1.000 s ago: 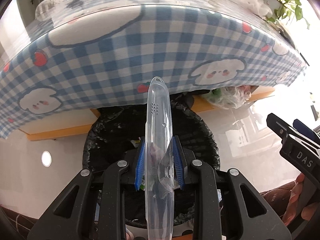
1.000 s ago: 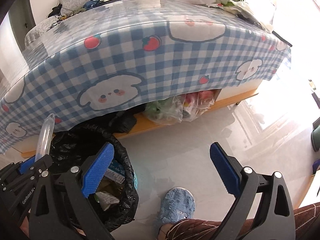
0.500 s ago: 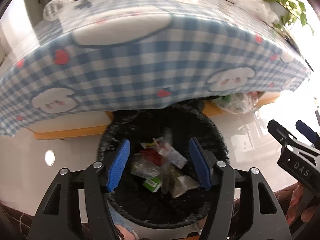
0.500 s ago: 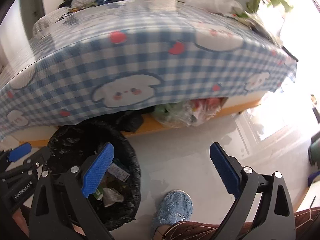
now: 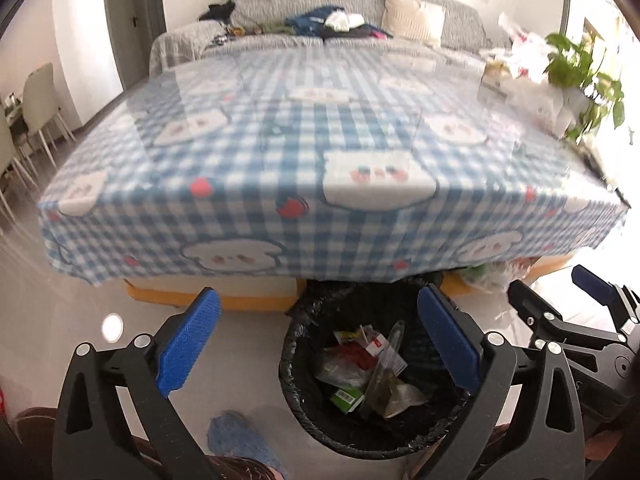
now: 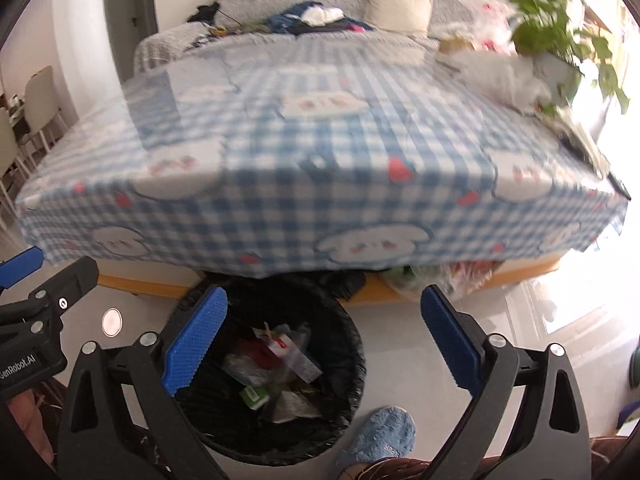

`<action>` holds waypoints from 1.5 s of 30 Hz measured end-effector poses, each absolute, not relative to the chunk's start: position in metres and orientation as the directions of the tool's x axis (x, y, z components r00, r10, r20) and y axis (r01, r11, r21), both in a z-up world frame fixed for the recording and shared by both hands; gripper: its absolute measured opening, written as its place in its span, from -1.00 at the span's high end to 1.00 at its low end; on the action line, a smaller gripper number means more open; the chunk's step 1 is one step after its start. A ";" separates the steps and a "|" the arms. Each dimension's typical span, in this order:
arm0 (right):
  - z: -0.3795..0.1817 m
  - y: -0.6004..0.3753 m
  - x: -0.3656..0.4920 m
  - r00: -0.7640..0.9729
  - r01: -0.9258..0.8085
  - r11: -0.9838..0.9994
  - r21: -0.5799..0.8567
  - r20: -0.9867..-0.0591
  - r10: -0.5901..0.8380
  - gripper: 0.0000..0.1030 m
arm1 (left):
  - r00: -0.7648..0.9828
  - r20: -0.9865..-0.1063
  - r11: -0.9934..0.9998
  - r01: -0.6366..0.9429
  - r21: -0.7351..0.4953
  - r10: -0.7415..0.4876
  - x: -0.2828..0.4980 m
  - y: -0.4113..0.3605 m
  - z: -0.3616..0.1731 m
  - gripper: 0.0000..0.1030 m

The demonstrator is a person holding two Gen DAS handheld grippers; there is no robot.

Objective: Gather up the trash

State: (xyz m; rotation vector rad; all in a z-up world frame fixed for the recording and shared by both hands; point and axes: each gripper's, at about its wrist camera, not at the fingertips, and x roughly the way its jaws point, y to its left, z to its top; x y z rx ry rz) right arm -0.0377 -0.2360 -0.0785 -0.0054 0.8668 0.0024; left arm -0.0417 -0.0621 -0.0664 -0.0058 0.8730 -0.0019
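A bin lined with a black bag (image 5: 320, 428) stands on the floor at the table's near edge, holding several wrappers, among them a clear plastic case (image 5: 386, 364). It also shows in the right wrist view (image 6: 352, 364). My left gripper (image 5: 318, 344) is open and empty above and in front of the bin. My right gripper (image 6: 320, 342) is open and empty, also above the bin. More trash, crumpled white plastic (image 6: 508, 76), lies on the table's far right by a potted plant (image 6: 556, 52).
A low table with a blue checked cloth (image 5: 320, 160) fills the middle. Plastic bags (image 6: 440, 276) sit under its right side. A grey sofa (image 5: 360, 12) with clothes is behind. Chairs (image 5: 36, 104) stand at left. A blue slipper (image 6: 380, 436) is beside the bin.
My left gripper opened and let the clear plastic case drop into the bin. Both grippers then rose and tilted up, so the tabletop and sofa came into view.
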 end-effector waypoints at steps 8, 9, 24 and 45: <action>-0.030 -0.229 -0.058 0.701 -0.057 0.998 0.036 -0.710 0.066 -0.85 | 0.680 -0.733 1.000 0.009 0.007 -0.001 -0.069 -0.049 -0.028 -0.88; -0.025 -0.230 -0.061 0.702 -0.063 0.997 0.039 -0.708 0.072 -0.85 | 0.683 -0.731 1.000 -0.003 0.010 0.009 -0.072 -0.047 -0.025 -0.88; -0.004 -0.233 -0.077 0.721 -0.071 0.997 0.032 -0.689 0.074 -0.85 | 0.677 -0.735 1.000 0.026 -0.004 -0.021 -0.082 -0.048 -0.014 -0.88; -0.006 -0.237 -0.076 0.718 -0.063 0.998 0.030 -0.693 0.066 -0.85 | 0.676 -0.736 0.999 0.036 -0.019 -0.038 -0.080 -0.049 -0.016 -0.88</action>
